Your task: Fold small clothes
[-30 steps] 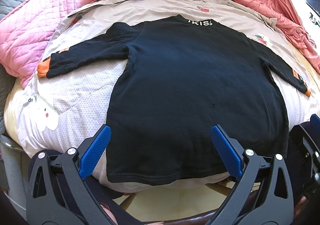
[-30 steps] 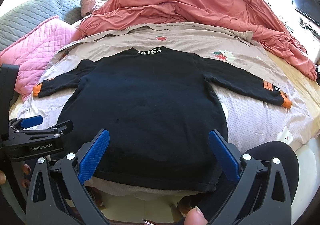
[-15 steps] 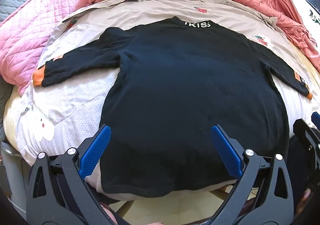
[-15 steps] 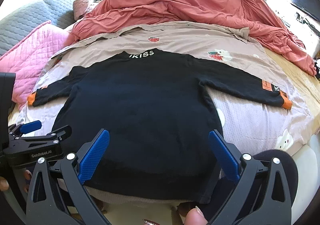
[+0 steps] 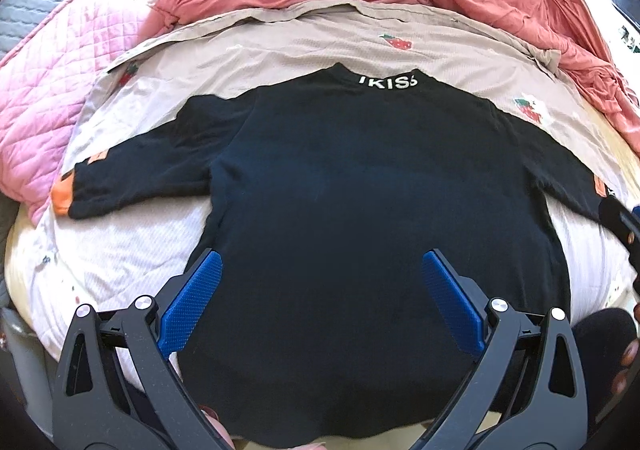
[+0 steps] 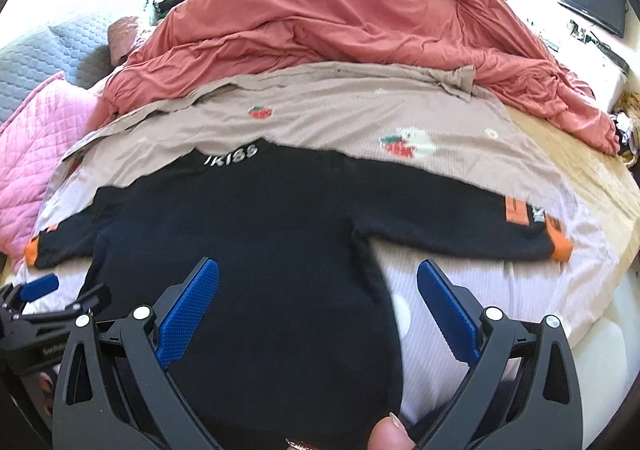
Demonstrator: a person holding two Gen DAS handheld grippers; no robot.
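Note:
A small black long-sleeved top (image 5: 360, 202) (image 6: 256, 250) lies flat on the bed, back up, with white lettering at the collar (image 5: 387, 83) and orange cuffs (image 5: 62, 196) (image 6: 562, 246). Both sleeves are spread out to the sides. My left gripper (image 5: 320, 298) hovers open over the lower left part of the top's body. Over the top's right side, near its right armpit, my right gripper (image 6: 318, 302) is open too. Neither holds anything. The left gripper (image 6: 48, 302) also shows at the left edge of the right wrist view.
The top rests on a beige sheet (image 5: 280, 50) printed with strawberries. A coral duvet (image 6: 360, 22) is heaped at the far side, and a pink quilted blanket (image 5: 44, 90) lies at the left. A television (image 6: 588, 6) stands at the far right. A fingertip (image 6: 390, 434) shows at the bottom.
Both grippers have moved forward over the top, so it fills more of each view. The right gripper has shifted to the right, toward the right sleeve. Nothing was gripped.

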